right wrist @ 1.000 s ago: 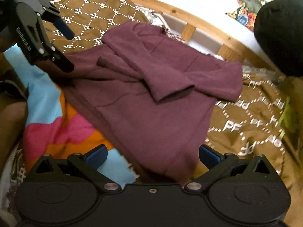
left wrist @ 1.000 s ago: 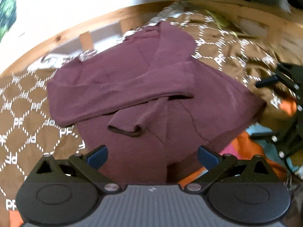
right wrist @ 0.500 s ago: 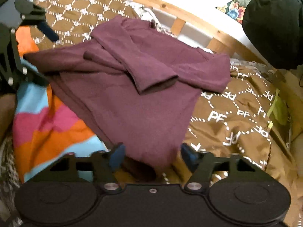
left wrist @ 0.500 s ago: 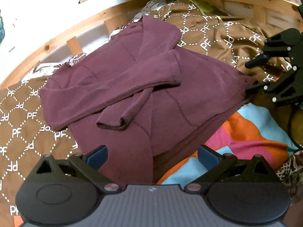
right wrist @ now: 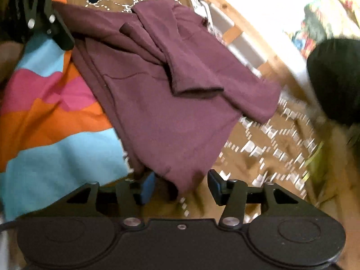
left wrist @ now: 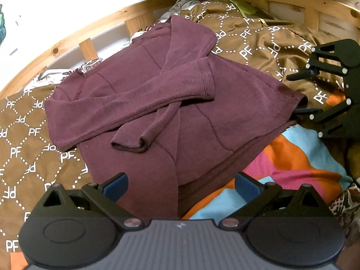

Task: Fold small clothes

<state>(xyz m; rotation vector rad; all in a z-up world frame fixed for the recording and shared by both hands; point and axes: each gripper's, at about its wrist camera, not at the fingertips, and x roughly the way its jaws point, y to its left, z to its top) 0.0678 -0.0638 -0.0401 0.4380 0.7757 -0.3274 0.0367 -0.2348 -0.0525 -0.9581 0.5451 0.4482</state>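
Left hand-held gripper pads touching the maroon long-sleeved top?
Apart. Left wrist view: the left hand-held gripper has wide-open pads, visibly clear of the maroon long-sleeved top.

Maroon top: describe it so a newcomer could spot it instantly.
Start at the bed with the wooden frame and the brown PF-print cover. The maroon top lies on it, its hem over a striped blanket. It is the only plain, dark garment, both long sleeves folded across its body.
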